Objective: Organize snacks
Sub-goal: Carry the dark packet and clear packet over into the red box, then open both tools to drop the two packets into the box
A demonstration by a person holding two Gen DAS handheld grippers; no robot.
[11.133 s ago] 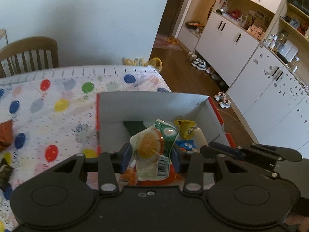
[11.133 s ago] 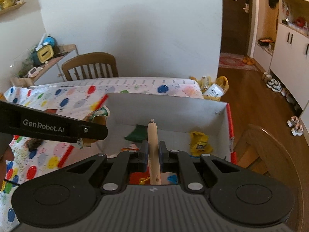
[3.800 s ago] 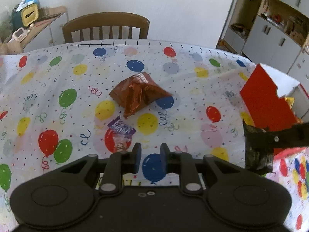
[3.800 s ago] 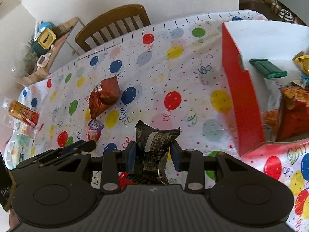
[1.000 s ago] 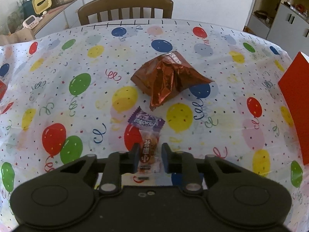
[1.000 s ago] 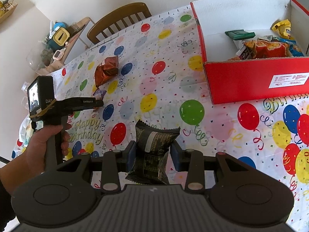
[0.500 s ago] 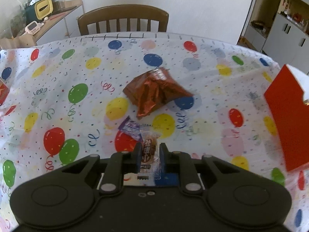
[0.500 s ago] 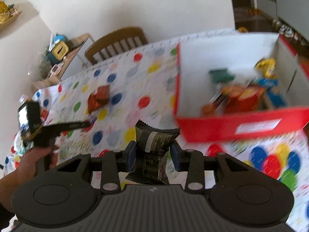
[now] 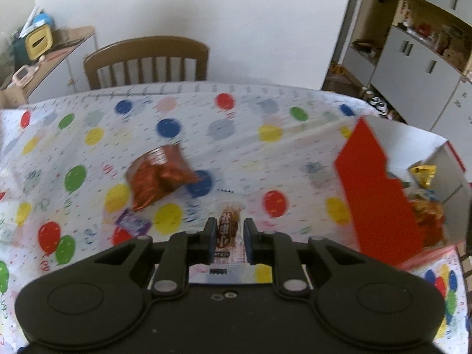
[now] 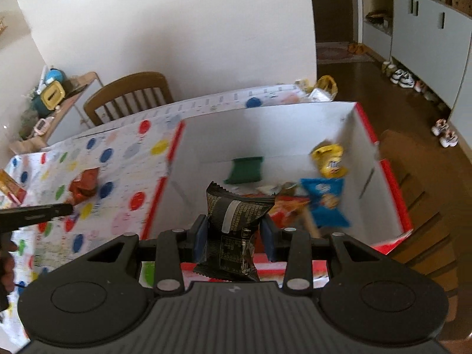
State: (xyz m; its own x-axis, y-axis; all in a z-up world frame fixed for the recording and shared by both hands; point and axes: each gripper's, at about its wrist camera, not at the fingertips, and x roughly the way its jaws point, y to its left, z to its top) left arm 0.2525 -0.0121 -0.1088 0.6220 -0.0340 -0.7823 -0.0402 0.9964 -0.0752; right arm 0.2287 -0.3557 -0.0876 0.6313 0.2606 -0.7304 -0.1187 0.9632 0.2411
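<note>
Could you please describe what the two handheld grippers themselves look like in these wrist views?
Both are matte black plastic. The left gripper has a smooth body with two round discs, linkage arms with silver pivot pins, and dark blue pads on its jaws. The right gripper matches, except its body is ribbed. No cables or sleeves show.

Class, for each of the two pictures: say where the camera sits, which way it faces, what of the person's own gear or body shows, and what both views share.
Left wrist: on the left gripper, facing down over the balloon tablecloth; its fingers pinch a small clear-wrapped snack.
Right wrist: on the right gripper, facing into the red box; it grips a black packet; the left gripper pokes in at left.
Shared: red box, brown foil bag, wooden chair.
</note>
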